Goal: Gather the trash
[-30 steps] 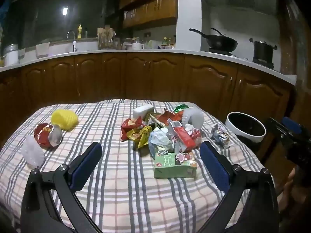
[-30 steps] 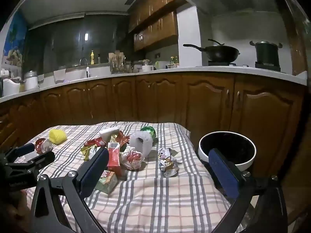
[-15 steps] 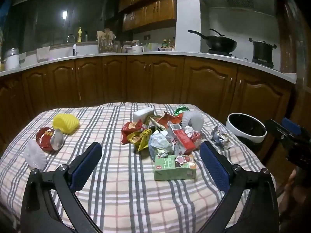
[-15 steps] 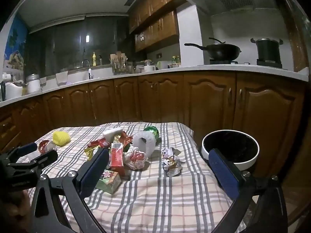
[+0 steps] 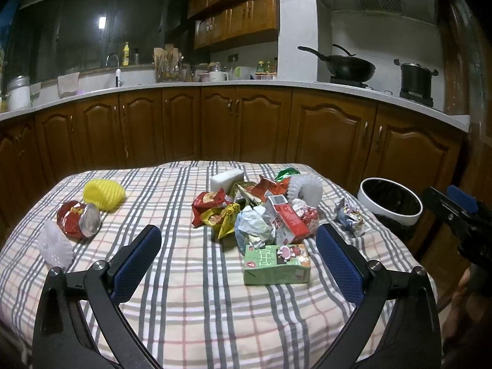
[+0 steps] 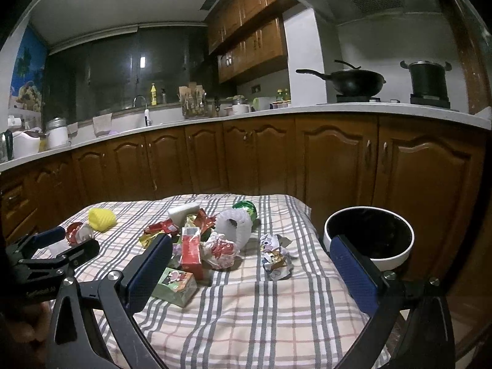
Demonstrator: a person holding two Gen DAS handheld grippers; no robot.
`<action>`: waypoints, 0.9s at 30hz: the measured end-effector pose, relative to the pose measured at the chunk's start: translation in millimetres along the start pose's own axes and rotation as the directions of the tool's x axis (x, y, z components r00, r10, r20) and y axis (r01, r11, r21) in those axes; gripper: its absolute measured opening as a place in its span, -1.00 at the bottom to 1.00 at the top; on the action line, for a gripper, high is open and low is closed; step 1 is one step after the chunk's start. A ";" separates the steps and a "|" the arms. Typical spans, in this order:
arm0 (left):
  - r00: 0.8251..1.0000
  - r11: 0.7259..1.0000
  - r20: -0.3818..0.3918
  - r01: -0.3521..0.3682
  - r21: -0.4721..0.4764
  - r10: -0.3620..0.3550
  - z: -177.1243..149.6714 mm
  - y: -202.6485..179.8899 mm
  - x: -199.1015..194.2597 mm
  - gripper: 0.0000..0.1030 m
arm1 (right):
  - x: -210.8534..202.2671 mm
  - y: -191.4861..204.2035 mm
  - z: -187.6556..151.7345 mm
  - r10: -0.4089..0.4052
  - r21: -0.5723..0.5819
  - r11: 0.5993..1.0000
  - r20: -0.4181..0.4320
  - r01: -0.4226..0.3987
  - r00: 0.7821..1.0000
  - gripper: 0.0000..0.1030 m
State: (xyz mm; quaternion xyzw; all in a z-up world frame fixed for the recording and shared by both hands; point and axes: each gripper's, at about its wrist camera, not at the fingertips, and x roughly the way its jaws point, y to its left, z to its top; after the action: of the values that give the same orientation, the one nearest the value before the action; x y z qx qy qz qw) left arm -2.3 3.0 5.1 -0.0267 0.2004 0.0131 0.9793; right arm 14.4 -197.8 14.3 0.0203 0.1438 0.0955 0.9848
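— Which piece do I take first?

— My left gripper [image 5: 236,246] and right gripper [image 6: 250,258] both hang spread wide with nothing in them. The green carton [image 5: 276,264] lies nearest on the checked cloth [image 5: 190,301], at the front of the wrapper pile [image 5: 255,209].

— And the bin [image 6: 369,240]?

— It stands just off the table's right edge. I'd judge the right gripper should straddle the crumpled wrapper [image 6: 275,256] nearest it and close low.

Both wrist views share the table [image 5: 190,307]
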 end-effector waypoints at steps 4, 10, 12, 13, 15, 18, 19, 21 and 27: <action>1.000 1.000 0.000 0.000 0.004 0.000 0.8 0.6 0.8 0.99 | 0.3 0.8 -0.2 -0.001 0.001 1.000 0.000 0.001 1.000 1.00; 1.000 1.000 -0.003 0.000 -0.003 0.000 0.1 1.5 0.8 0.99 | 0.5 3.4 -1.9 0.007 0.004 1.000 -0.007 -0.007 1.000 1.00; 1.000 1.000 -0.005 -0.001 -0.002 0.001 -0.5 2.3 1.0 0.99 | -0.3 2.9 -2.1 0.009 0.005 1.000 -0.007 -0.009 1.000 1.00; 1.000 1.000 -0.007 -0.001 -0.002 0.001 -0.8 2.8 1.0 0.99 | 0.1 2.4 -1.8 0.008 0.005 1.000 -0.008 -0.008 1.000 1.00; 1.000 1.000 -0.007 0.000 -0.001 0.000 -1.4 3.9 0.5 0.99 | 0.4 2.0 -1.8 0.008 0.006 1.000 -0.007 -0.008 1.000 1.00; 1.000 1.000 -0.010 0.001 0.004 -0.001 -3.1 2.6 1.0 0.99 | 0.5 2.2 -2.0 0.007 0.007 1.000 -0.010 -0.007 1.000 1.00; 1.000 1.000 -0.012 0.001 0.004 -0.001 -1.2 -1.4 5.5 0.99 | 0.5 2.8 -2.4 0.007 0.008 1.000 -0.011 -0.007 1.000 1.00; 1.000 1.000 -0.013 0.002 0.006 -0.002 -1.8 -1.0 6.2 0.99 | 1.5 1.3 -3.2 0.010 0.009 1.000 -0.014 -0.010 1.000 1.00; 1.000 1.000 -0.019 0.002 0.007 -0.002 -2.7 -2.3 8.2 0.99 | 1.6 2.1 -4.3 0.010 0.010 1.000 -0.015 -0.010 1.000 1.00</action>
State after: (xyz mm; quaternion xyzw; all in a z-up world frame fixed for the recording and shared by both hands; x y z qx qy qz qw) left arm 4.3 0.6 -0.5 -0.0236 0.2098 0.0112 0.9774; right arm 14.3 -195.4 9.9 0.0251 0.1515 0.1000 0.9831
